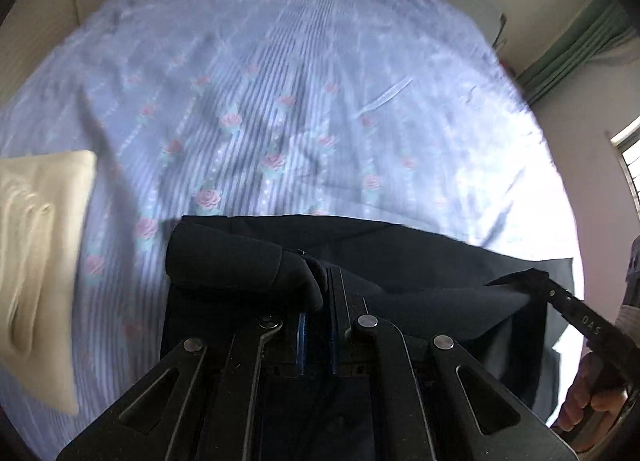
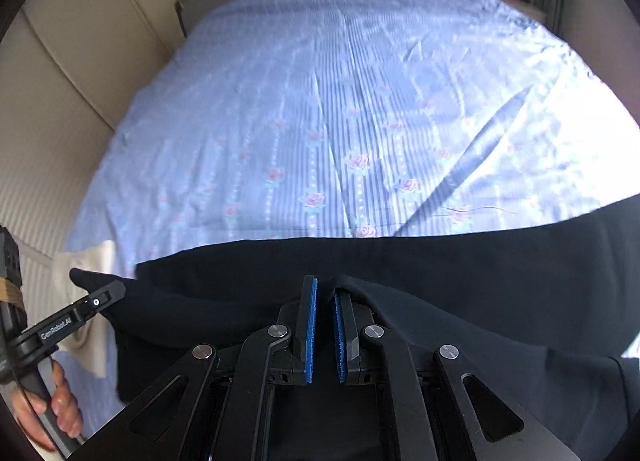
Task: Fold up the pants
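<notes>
Pants (image 2: 440,273) hang bunched over the near edge of the bed (image 1: 280,61). We've got the left gripper (image 1: 320,281) pinching dark fabric, and the right gripper (image 2: 325,301) nipping a fold too, jaws nearly together.

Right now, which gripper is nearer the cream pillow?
Left. The left gripper, clamped on the black pants, sits on the side where the cream pillow lies; the right gripper holds the pants farther over.

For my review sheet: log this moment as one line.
stage: mid-fold | left gripper: shut on pants | right gripper: shut on pants | surface: bedsheet
</notes>
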